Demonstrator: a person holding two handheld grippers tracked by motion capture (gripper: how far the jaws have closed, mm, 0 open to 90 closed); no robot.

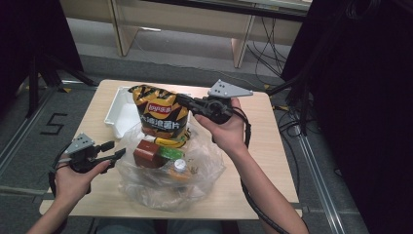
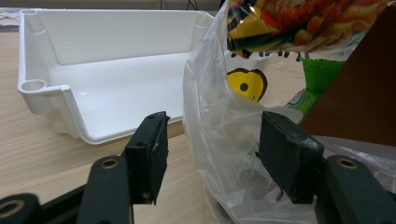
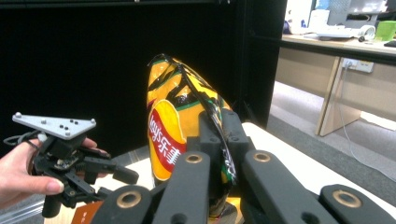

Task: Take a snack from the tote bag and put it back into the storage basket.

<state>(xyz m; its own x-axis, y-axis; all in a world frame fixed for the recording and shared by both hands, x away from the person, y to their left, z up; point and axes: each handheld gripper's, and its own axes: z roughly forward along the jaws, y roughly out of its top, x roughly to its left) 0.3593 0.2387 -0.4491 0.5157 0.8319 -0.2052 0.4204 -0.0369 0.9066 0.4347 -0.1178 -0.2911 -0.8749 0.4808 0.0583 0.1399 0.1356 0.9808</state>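
Gripping the top edge of the chip bag (image 1: pixel 159 116), the right gripper (image 1: pixel 187 104) has its jaws clamped tight on the bag's seam, as the right gripper view makes plain: the two black jaws meet on the crimped side of the yellow and black packet (image 3: pixel 180 135), which stands upright in front of them. In the high view the chip bag hangs from that grip above the mouth of the clear plastic bag (image 1: pixel 204 168), its lower end just over the other goods and its upper end in front of the white tray (image 1: pixel 117 109). The tray sits at the far left part of the table (image 1: pixel 263 161), just behind the plastic bag.

The left gripper (image 1: pixel 113 151) is at the near left of the table, beside the plastic bag. Its jaws stand apart; in the left gripper view (image 2: pixel 212 154) a fold of the clear film (image 2: pixel 210 121) lies between them, close against the right pad, but whether the pads press on it cannot be told. Beyond the film that view shows the empty inside of the tray (image 2: pixel 107 88).

Inside the plastic bag lie a brown box (image 1: pixel 147 155), a green packet (image 1: pixel 170 152) and a bottle (image 1: pixel 179 165) with a white cap. The brown box is touching the green packet, and the bottle lies just in front of both.
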